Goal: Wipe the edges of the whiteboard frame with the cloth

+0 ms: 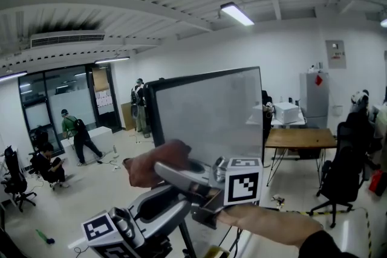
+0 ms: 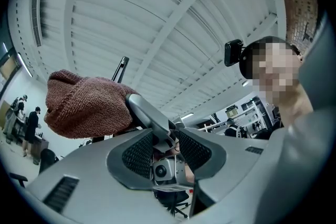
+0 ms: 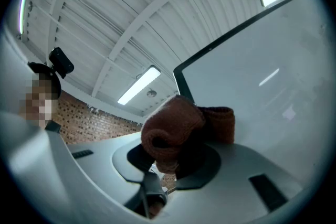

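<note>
Nearest to us, low in the head view, our left gripper points upward with its jaws parted; only the grey finger of the other tool shows in the gap, and nothing is grasped. Just above it our right gripper is clenched on the reddish-brown cloth, which bulges out past its pads in a folded wad. The cloth sits by the lower part of the dark frame on the left side of the whiteboard; we cannot tell whether it touches. Behind the board stand a wooden desk and a black chair, and people are far off at left.
</note>
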`<action>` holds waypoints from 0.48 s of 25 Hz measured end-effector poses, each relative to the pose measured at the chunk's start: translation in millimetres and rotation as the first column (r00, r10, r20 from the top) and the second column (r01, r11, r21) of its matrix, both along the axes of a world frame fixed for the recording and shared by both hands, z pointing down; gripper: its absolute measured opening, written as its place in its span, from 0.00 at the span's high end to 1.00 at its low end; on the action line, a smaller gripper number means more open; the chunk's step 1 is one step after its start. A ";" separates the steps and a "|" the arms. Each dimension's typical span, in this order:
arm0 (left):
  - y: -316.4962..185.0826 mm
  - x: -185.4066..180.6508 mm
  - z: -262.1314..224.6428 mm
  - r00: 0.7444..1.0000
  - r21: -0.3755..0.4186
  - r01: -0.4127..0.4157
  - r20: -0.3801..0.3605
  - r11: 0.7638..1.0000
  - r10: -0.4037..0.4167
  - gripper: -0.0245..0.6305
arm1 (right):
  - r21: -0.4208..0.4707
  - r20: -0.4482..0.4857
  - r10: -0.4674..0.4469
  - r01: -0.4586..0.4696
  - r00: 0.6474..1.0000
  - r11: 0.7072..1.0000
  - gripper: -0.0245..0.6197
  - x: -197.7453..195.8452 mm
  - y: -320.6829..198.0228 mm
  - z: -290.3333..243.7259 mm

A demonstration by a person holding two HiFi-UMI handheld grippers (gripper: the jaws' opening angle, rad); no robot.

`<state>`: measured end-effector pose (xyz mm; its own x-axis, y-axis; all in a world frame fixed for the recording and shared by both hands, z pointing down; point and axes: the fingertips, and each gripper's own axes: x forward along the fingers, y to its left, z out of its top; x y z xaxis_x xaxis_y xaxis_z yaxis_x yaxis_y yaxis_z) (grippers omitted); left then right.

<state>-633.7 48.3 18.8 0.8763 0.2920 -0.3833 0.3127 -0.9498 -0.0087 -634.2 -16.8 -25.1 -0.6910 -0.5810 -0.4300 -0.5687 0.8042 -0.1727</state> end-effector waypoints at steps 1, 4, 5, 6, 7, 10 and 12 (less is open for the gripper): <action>0.0 -0.1 -3.6 1.000 0.002 0.001 -0.002 1.000 -0.001 0.73 | 0.001 -0.004 0.002 -0.002 1.000 1.000 0.80 -0.2 0.0 -3.6; 1.2 0.1 -14.2 1.000 0.013 0.001 -0.007 1.000 -0.001 0.73 | 0.000 0.003 -0.008 0.008 1.000 1.000 0.80 -0.2 0.0 -13.0; 1.8 -0.2 -18.1 1.000 0.016 -0.002 -0.010 1.000 0.002 0.73 | 0.007 -0.005 -0.002 0.002 1.000 1.000 0.80 -0.2 0.3 -17.3; 2.1 -0.8 -22.6 1.000 0.017 -0.006 -0.012 1.000 0.006 0.73 | 0.016 -0.019 0.010 -0.010 1.000 1.000 0.80 -0.5 0.5 -22.7; 1.7 -1.6 -27.3 1.000 0.020 -0.007 -0.012 1.000 0.008 0.73 | 0.026 -0.035 0.024 -0.023 0.999 0.999 0.80 -1.0 0.3 -29.0; -0.3 -4.8 -42.2 1.000 0.036 -0.005 -0.014 0.999 0.005 0.73 | 0.052 -0.081 0.064 -0.060 0.995 0.997 0.80 -3.9 -0.6 -47.9; 0.0 -7.0 -51.6 1.000 0.040 -0.008 -0.024 0.999 0.009 0.73 | 0.064 -0.092 0.077 -0.071 0.993 0.995 0.80 -6.0 -0.1 -57.7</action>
